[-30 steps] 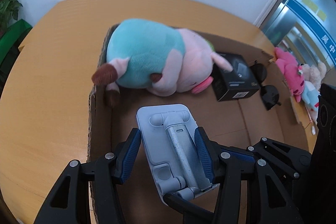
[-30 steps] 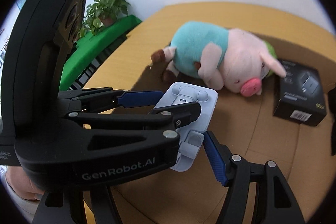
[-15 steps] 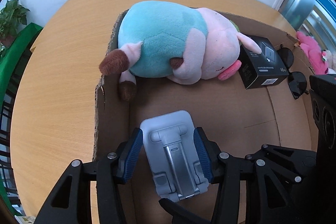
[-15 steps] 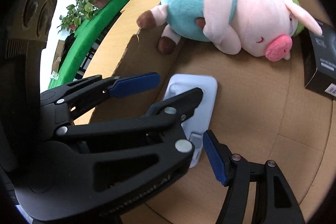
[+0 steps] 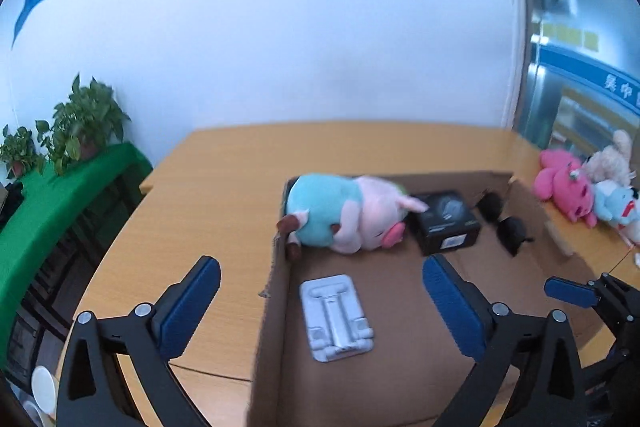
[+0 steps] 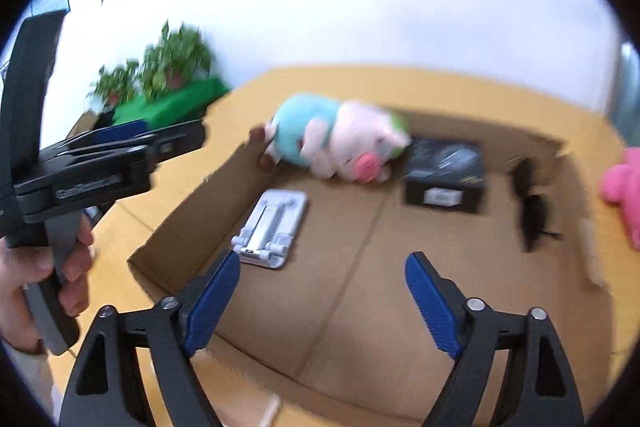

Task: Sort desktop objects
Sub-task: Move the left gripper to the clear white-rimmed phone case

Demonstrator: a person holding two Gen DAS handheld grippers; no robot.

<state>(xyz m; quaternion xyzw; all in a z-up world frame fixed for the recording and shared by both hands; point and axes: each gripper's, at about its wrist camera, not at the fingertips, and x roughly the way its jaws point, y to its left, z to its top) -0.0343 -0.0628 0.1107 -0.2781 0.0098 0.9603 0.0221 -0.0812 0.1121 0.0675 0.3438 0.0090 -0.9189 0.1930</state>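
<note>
Right wrist view blurs our cardboard box; inside, beside the phone stand, a plush pig. Both tongs are opening, empty.

The bench is warm orange-yellow wood grain, the cardboard box plain brown. Inside lie a pale silver-grey phone stand, a pink pig plush in a teal top with brown hooves, a black carton with a white label, and black sunglasses. Both grippers are black with blue pads.
</note>
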